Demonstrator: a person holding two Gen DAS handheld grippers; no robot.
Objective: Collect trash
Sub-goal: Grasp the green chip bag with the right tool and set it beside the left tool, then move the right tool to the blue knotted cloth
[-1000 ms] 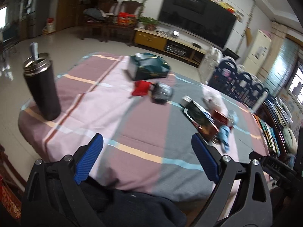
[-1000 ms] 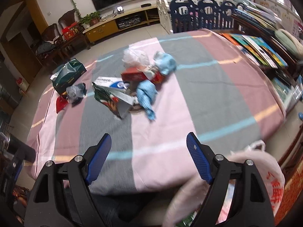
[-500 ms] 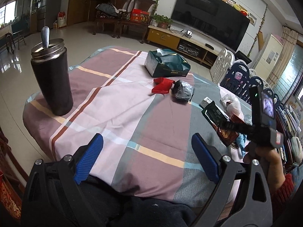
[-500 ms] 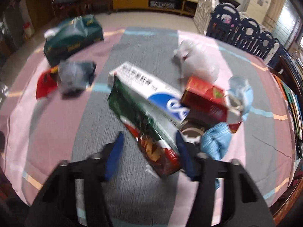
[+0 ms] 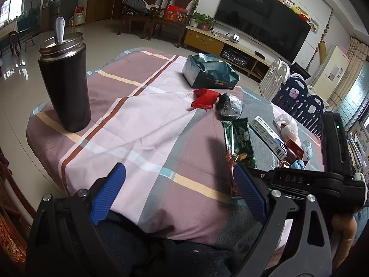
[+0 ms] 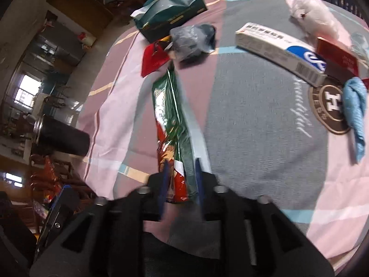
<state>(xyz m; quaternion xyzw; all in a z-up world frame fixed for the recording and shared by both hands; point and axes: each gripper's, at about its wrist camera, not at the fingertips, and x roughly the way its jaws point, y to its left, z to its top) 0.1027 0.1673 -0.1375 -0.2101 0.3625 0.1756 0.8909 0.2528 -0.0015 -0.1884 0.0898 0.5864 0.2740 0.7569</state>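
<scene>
Trash lies on the striped tablecloth (image 5: 143, 124). A green and red snack wrapper (image 6: 171, 124) lies lengthwise, and my right gripper (image 6: 181, 180) is shut on its near end; it also shows in the left wrist view (image 5: 239, 138). Beyond lie a grey crumpled bag (image 6: 191, 40), a red wrapper (image 6: 153, 58), a white toothpaste box (image 6: 280, 53), a red carton (image 6: 335, 54), a blue cloth (image 6: 355, 113) and a white plastic bag (image 6: 313, 16). My left gripper (image 5: 180, 194) is open and empty near the table's front edge.
A tall black flask (image 5: 65, 85) with a metal lid stands at the table's left edge. A dark green tissue box (image 5: 209, 73) sits at the far side. The right gripper's body (image 5: 311, 180) is just right of my left gripper.
My right gripper moved forward and down to the snack wrapper and closed on its near end. My left gripper stayed open and shifted only slightly.
</scene>
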